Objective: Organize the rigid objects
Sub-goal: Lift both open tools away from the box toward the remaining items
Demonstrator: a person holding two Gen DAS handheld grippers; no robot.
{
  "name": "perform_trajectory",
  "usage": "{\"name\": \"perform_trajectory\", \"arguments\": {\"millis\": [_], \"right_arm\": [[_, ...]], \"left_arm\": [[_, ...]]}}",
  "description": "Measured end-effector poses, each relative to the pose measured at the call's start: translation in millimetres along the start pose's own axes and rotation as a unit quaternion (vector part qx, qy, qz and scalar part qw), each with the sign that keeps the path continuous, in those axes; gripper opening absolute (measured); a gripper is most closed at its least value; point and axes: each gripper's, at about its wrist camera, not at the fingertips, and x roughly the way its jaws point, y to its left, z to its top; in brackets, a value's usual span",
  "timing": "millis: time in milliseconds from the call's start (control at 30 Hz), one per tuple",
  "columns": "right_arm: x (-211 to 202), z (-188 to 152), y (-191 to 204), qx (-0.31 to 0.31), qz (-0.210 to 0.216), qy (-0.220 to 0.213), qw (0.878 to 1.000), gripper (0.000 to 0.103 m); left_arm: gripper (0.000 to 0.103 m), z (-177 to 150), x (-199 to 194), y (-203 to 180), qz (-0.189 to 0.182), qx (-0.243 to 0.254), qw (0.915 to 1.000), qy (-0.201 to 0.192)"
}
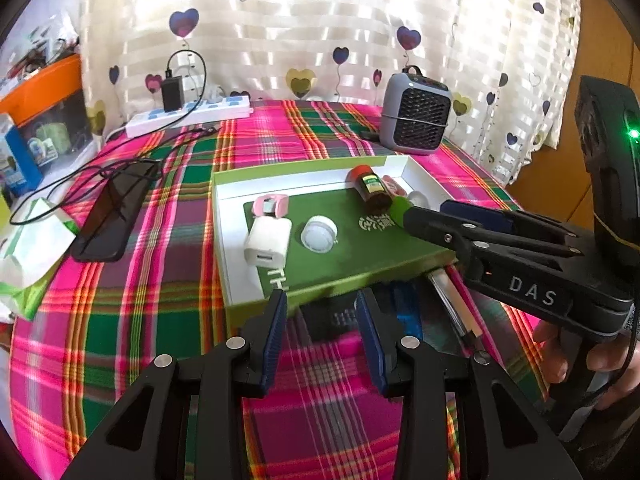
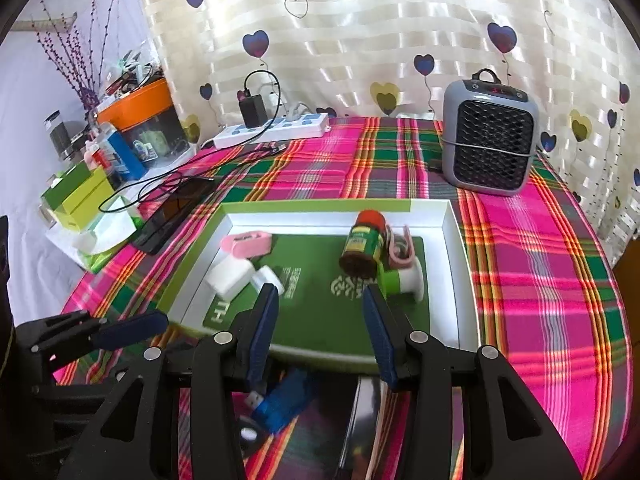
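Both claws empty and spread at the near edge of the green box; loose items remain outside it.

Nearest the right wrist camera, a blue USB stick (image 2: 280,400) lies on the plaid tabletop (image 2: 540,280) just in front of the green box (image 2: 320,320), beneath the right claw (image 2: 320,332), whose jaws stand apart, gripping nothing. The left claw (image 1: 322,336) is likewise apart and empty, at the box's near edge. Inside the box: white charger (image 2: 230,278), round white case (image 1: 319,233), pink clip (image 2: 248,245), brown bottle (image 2: 362,248) lying on its side, green-and-white spool (image 2: 400,280) beside it. Judgement: the stick is light, stiff and smooth; take it across its flat sides at mid-body, clear of the metal plug. The bottle would likely roll if nudged.
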Motion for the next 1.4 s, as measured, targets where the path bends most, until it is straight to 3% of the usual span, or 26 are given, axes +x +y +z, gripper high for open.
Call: {"name": "perform_trajectory", "arguments": {"millis": [933, 1400], "right_arm": [[-37, -64, 1, 0.015, -0.018, -0.004, 1.0, 0.045], [-38, -85, -6, 0.016, -0.03, 0.017, 0.999, 0.045]], "left_arm": [[0.035, -53, -25, -7, -0.006, 0.005, 1.0, 0.0], [0.035, -69, -15, -7, -0.052, -0.002, 0.9985, 0.019]]}}
